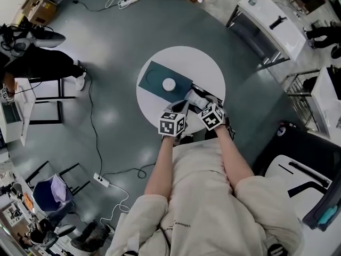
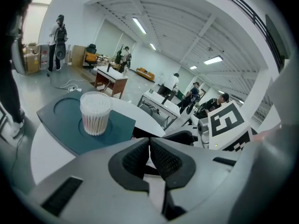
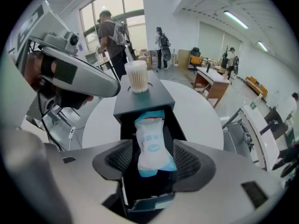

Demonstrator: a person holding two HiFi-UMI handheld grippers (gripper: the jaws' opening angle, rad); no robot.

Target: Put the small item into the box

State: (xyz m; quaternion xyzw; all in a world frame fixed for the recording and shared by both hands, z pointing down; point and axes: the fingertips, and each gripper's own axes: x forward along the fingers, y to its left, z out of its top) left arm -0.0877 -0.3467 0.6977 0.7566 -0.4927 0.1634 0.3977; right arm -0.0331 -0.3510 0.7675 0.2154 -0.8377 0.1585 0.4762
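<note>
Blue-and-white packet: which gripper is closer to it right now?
Right. The right gripper hangs open directly above the packet, which lies in the open drawer of the box. The left gripper is shut, off to the side, facing the swab cup.

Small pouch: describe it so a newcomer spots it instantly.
On the round white table sits a dark teal box, its black drawer pulled open. The pouch lies in that drawer, between the jaws of the open right gripper. It's white with blue ends, unlike the clear cotton-swab tub atop the box.
</note>
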